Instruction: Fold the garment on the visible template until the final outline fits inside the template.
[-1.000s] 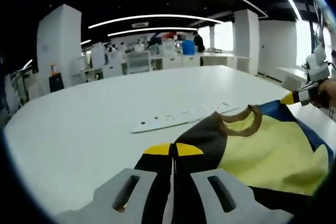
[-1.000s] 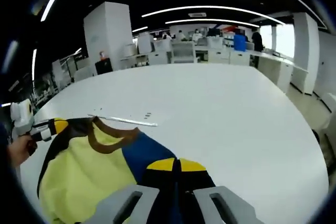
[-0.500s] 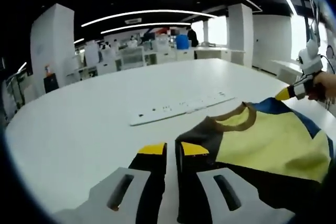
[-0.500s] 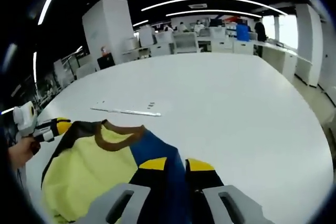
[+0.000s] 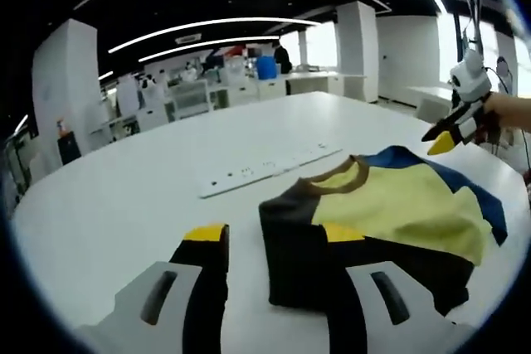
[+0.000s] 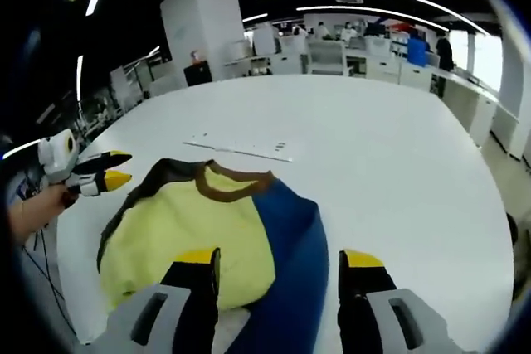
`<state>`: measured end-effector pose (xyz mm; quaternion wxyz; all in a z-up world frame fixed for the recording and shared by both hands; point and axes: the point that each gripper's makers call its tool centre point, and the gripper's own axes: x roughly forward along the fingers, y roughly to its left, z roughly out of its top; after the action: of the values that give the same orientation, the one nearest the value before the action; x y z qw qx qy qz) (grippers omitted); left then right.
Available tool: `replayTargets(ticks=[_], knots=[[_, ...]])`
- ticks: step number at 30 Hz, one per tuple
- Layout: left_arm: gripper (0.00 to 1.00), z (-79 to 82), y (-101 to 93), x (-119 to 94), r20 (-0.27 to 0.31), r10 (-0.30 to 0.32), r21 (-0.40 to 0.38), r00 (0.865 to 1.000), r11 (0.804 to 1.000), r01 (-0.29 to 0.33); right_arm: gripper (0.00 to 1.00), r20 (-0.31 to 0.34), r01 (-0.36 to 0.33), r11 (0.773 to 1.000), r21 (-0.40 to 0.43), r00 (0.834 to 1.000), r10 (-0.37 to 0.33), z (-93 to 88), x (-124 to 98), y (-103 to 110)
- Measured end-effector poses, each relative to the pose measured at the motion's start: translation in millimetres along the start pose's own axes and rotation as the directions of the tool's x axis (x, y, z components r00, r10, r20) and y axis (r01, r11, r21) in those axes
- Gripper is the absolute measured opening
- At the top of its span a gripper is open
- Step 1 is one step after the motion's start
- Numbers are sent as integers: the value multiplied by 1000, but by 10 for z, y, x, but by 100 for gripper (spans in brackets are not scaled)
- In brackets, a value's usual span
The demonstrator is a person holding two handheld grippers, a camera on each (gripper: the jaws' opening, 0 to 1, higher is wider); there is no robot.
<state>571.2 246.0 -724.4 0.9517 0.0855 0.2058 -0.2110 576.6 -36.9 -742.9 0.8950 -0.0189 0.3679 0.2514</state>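
A garment (image 5: pixel 390 203) with a yellow front, brown collar, dark sleeve and blue sleeve lies flat on the white table (image 5: pixel 116 188). My left gripper (image 5: pixel 274 236) is open, and the dark sleeve's edge lies loose between its yellow-tipped jaws. A hand holds my right gripper (image 5: pixel 433 139) open in the air beyond the blue sleeve. In the right gripper view the garment (image 6: pixel 199 217) lies ahead, its blue sleeve running between the open jaws of my right gripper (image 6: pixel 280 259). At the far left a hand holds my left gripper (image 6: pixel 116 167) open beside the dark sleeve.
A white strip with dark marks (image 5: pixel 267 168) lies flat just past the collar; it is the same white strip (image 6: pixel 241 148) in the right gripper view. The table's bare top (image 6: pixel 398 155) stretches far beyond. Desks, pillars and distant people fill the office behind.
Both grippers have opened and let go of the sleeves they pinched. The garment has dropped flat onto the table, and both grippers have drawn back from it.
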Motion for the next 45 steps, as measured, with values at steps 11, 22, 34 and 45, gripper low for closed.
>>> replayTargets(ticks=[11, 22, 34, 45], knots=[[55, -31, -302, -373, 7, -81, -18, 997, 997, 81, 70, -24, -23, 1000, 5, 999, 23, -331, -422, 249], [54, -138, -776, -714, 1, -163, -13, 987, 986, 163, 65, -37, -21, 1000, -14, 999, 20, -703, -829, 472], [44, -338, -1278, -942, -27, -231, -4, 973, 973, 231, 57, -38, -42, 998, -57, 998, 40, -1061, -1038, 748], [32, -617, -1685, -869, -99, -278, 18, 955, 960, 281, 46, -48, -52, 997, -64, 998, 49, -1416, -1050, 948]])
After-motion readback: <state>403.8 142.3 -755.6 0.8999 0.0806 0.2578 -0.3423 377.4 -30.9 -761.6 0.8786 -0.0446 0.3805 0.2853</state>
